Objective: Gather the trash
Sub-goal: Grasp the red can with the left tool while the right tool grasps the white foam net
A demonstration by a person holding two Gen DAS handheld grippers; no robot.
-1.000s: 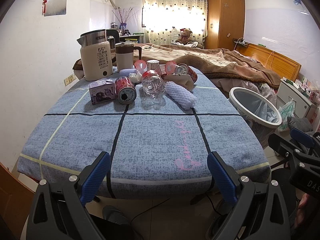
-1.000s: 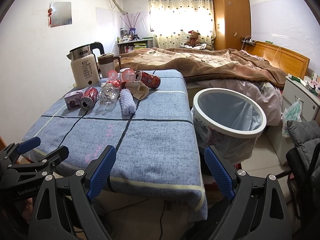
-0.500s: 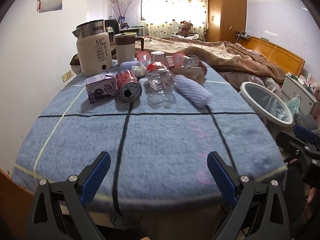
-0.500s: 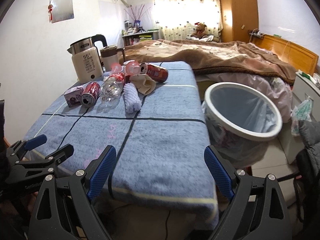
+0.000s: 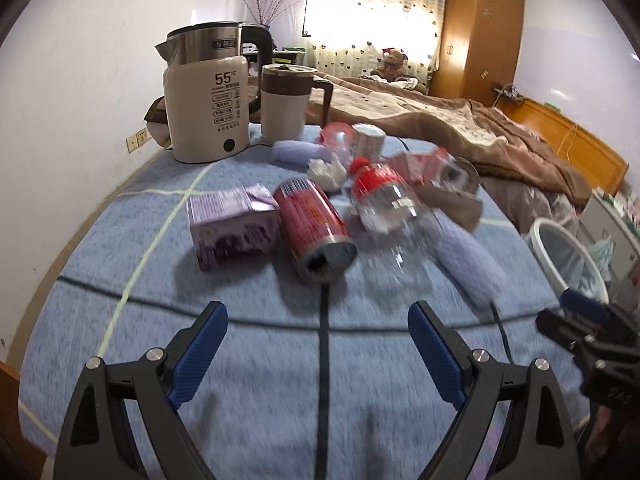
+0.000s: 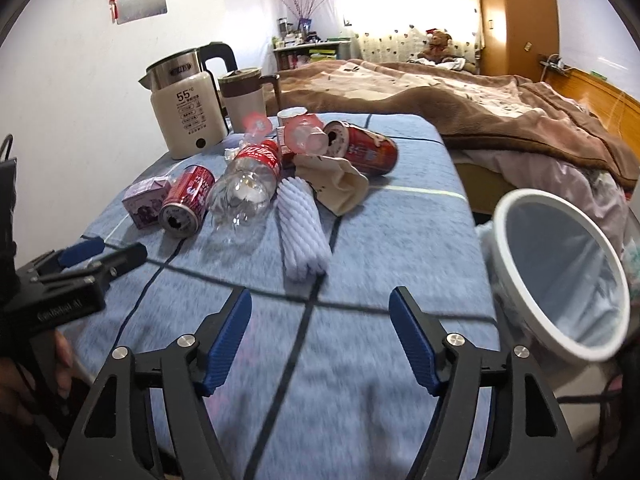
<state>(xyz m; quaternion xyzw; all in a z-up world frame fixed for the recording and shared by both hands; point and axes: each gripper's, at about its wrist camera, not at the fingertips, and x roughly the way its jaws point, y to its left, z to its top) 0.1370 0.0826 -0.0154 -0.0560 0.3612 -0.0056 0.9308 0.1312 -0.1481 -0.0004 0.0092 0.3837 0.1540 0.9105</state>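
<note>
Red can [image 5: 316, 226] lies just ahead of the closing, empty left tool [image 5: 318, 354].

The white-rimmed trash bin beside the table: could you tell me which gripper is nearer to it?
Right. The right gripper has the bin just beside it; the left gripper sits farther over, facing the near red can.

Can [image 5: 316, 224] on table [image 5: 120, 344] between carton [image 5: 232, 226] left, bottle [image 5: 386, 204] right; kettle [image 5: 206, 96] behind.
</note>
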